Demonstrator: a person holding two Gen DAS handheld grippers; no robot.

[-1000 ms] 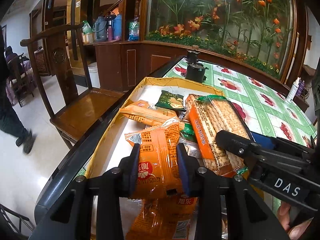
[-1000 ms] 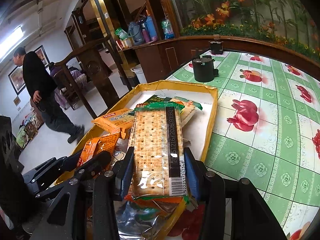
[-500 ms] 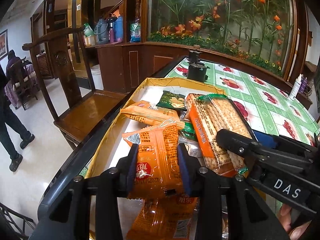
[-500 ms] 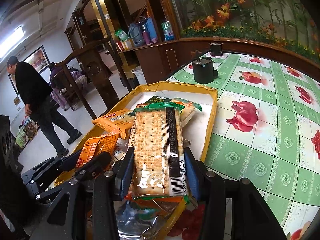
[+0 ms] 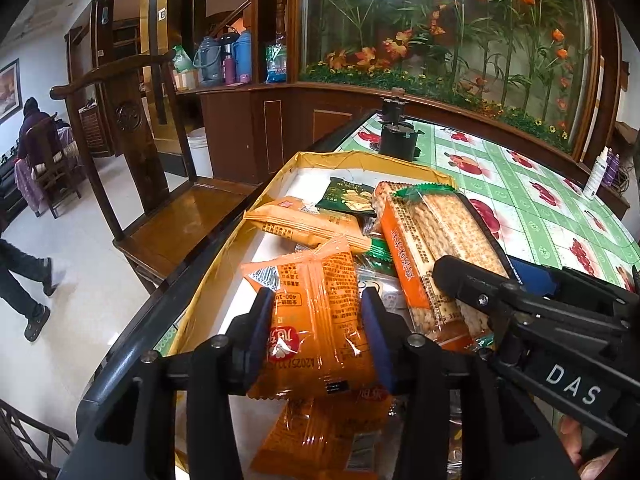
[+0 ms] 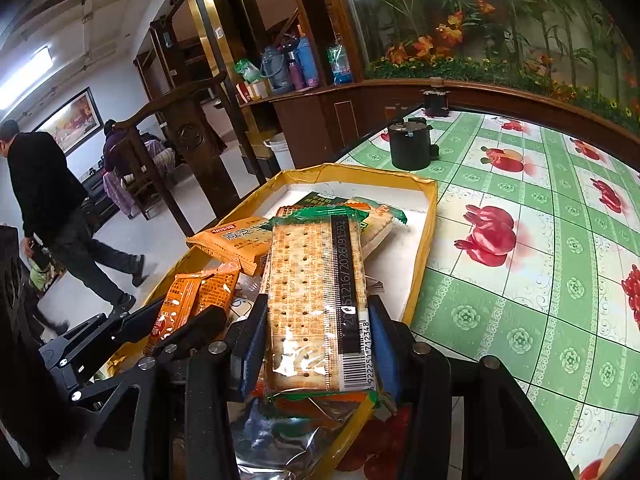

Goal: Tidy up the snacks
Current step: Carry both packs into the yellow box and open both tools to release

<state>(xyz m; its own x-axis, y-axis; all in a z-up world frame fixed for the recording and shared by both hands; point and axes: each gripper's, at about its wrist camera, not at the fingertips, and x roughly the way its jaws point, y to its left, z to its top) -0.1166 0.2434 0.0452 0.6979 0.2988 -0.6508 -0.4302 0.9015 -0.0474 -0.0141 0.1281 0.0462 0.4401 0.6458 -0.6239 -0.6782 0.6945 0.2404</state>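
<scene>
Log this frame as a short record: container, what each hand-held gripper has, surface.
container: yellow-rimmed tray, loose snack packs piled inside
left hand-held gripper: jaws opening, orange snack packet between the pads
right hand-held gripper: closed on a long cracker pack, barcode up
surface: table with green floral cloth
also on table: black canister beyond the tray

a dark wooden chair (image 5: 132, 184) stands on pale floor tiles (image 5: 80, 320) beside a planted glass cabinet (image 5: 440, 28).
</scene>
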